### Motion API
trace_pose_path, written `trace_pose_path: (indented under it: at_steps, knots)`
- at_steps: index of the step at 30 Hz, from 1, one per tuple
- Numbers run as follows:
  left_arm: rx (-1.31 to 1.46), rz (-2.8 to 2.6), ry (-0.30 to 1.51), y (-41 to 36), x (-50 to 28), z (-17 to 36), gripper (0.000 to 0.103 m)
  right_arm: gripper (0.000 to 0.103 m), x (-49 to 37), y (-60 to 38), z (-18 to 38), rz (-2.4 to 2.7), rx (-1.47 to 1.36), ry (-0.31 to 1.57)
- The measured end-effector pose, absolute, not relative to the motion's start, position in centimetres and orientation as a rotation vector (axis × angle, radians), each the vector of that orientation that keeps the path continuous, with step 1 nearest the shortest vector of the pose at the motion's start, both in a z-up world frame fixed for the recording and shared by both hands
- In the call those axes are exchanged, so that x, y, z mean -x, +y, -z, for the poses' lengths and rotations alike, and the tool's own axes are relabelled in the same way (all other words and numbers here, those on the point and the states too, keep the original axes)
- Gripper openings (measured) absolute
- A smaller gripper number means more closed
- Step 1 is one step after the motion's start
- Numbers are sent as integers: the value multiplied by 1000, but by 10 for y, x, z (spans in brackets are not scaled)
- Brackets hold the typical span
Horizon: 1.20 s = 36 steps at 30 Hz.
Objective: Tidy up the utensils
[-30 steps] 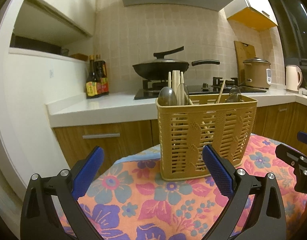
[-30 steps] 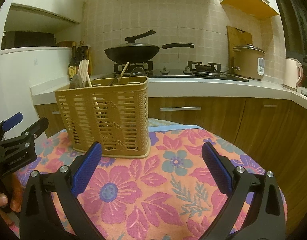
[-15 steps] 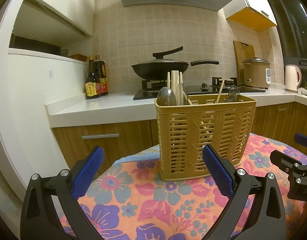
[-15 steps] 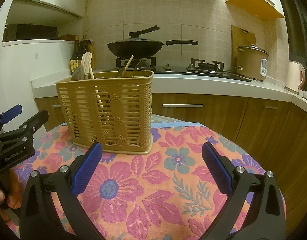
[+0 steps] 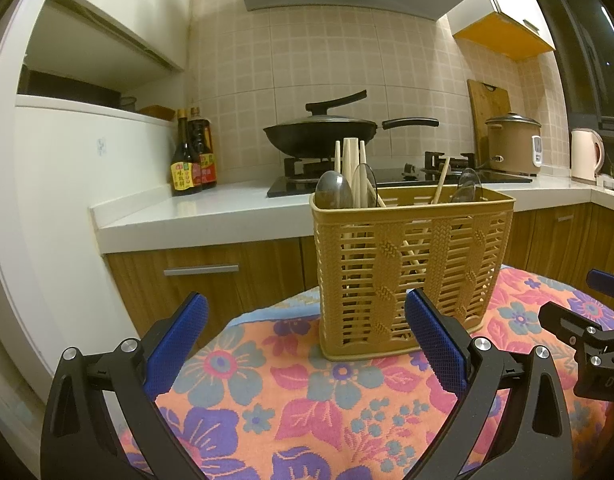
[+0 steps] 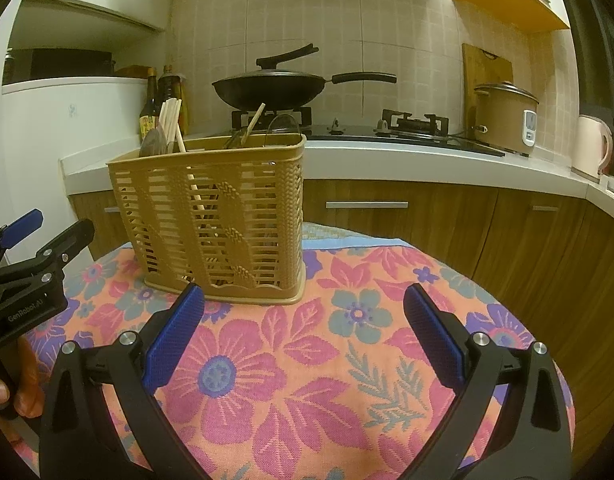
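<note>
One floral-clothed bench [image 6: 347, 380] carries one tan slatted plastic utensil basket [image 5: 411, 276], standing upright toward its far edge. Judged light, fairly stiff but flexible at the rim, and prone to tip or slide on the cloth; best taken by a short end wall near the top, or steadied by one gripper while the other works.

Contents, largest count first: one bundle of pale chopsticks [image 5: 349, 168], roughly four or five, at the left end, plus one single stick [image 5: 442, 180] leaning at the right. Three metal spoons [image 5: 334, 194] show bowl-up; they are rigid, smooth and likely slippery, so grip the neck.

Left gripper [image 5: 305, 344] and right gripper [image 6: 303, 334] both stand spread wide, empty, short of the basket.
</note>
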State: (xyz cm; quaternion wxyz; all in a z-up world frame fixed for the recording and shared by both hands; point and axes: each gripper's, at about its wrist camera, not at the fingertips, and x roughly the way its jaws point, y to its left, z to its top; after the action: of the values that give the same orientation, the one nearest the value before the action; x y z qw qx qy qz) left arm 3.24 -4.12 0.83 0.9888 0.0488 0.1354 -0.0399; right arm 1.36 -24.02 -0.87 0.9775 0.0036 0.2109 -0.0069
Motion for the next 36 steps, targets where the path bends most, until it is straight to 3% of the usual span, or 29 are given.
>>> trace_pose_path:
  at_steps: [36]
  knots:
    - [-61, 74, 265, -34, -29, -11, 95, 95, -8, -245, 4, 18, -28, 399]
